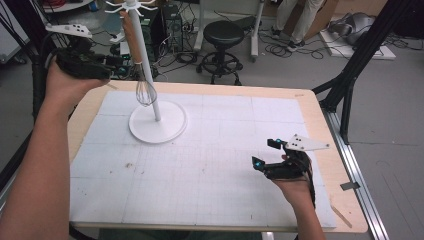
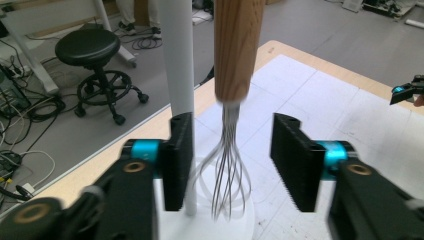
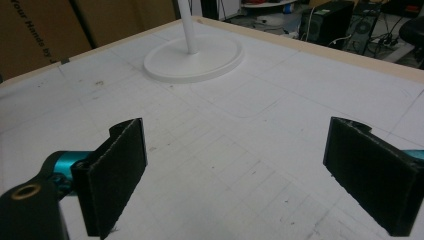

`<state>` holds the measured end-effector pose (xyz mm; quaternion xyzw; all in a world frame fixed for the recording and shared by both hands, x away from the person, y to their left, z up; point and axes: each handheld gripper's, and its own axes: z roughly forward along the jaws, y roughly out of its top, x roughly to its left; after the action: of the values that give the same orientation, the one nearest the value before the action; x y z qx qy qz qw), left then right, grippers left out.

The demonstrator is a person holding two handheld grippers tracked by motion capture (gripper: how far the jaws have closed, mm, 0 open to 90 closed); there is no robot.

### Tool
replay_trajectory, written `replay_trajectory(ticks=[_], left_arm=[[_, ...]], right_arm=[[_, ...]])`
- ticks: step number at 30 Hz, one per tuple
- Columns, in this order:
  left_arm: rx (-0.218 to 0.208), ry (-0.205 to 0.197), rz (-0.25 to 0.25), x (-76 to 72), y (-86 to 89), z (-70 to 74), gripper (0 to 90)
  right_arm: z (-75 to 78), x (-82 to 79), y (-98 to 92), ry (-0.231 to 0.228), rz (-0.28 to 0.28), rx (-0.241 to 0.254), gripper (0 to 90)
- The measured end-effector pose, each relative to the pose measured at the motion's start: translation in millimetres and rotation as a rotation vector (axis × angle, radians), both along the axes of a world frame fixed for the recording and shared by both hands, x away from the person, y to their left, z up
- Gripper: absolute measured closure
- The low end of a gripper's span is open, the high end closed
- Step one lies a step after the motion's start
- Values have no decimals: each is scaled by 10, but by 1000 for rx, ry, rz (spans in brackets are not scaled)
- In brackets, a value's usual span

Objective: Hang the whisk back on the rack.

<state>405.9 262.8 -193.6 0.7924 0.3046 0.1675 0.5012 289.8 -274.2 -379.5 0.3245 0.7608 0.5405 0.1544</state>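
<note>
A white stand (image 1: 158, 122) with hooks on top rises from the far left of the mat. A whisk (image 1: 145, 92) with a wooden handle (image 2: 237, 50) hangs beside its pole (image 2: 177, 60), wires (image 2: 227, 175) down. My left gripper (image 2: 232, 160) is held high at the whisk, open, one jaw on each side of the wires without touching them; the high view shows it left of the pole (image 1: 120, 64). My right gripper (image 1: 263, 154) hovers low over the mat at the right front, open and empty (image 3: 240, 175), facing the stand's base (image 3: 194, 59).
A white gridded mat (image 1: 210, 165) covers the wooden table. A thin wooden stick (image 1: 341, 216) lies at the table's right front corner. Behind the table stand a black stool (image 1: 223, 35), floor cables and a person (image 1: 295, 20). A black frame leg (image 1: 350, 75) stands at the right.
</note>
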Motion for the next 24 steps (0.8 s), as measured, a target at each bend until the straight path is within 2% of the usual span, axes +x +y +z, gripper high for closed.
replay_trajectory(ticks=[2,6,11,13,15,20,24], left_arm=[[10,-7,17,-39,7,-16,427],[-7,-16,-2,-126,21,-48,378],[-33,-40,-79,-259,-1,-71,327],[-34,-36,-102,-304,-25,-81,305],[-32,-17,-127,-330,-54,-97,261],[-47,-32,-187,-425,-142,-163,222],[-51,-26,-223,-474,-235,-227,187]], right_arm=[[0,-4,11,1,3,-1,92],[3,-9,27,1,6,-6,92],[2,-10,38,1,6,-9,93],[1,-10,46,5,9,-9,92],[-1,-7,55,2,12,-12,92],[7,-20,72,5,15,-10,92],[5,-19,71,7,14,-11,92]])
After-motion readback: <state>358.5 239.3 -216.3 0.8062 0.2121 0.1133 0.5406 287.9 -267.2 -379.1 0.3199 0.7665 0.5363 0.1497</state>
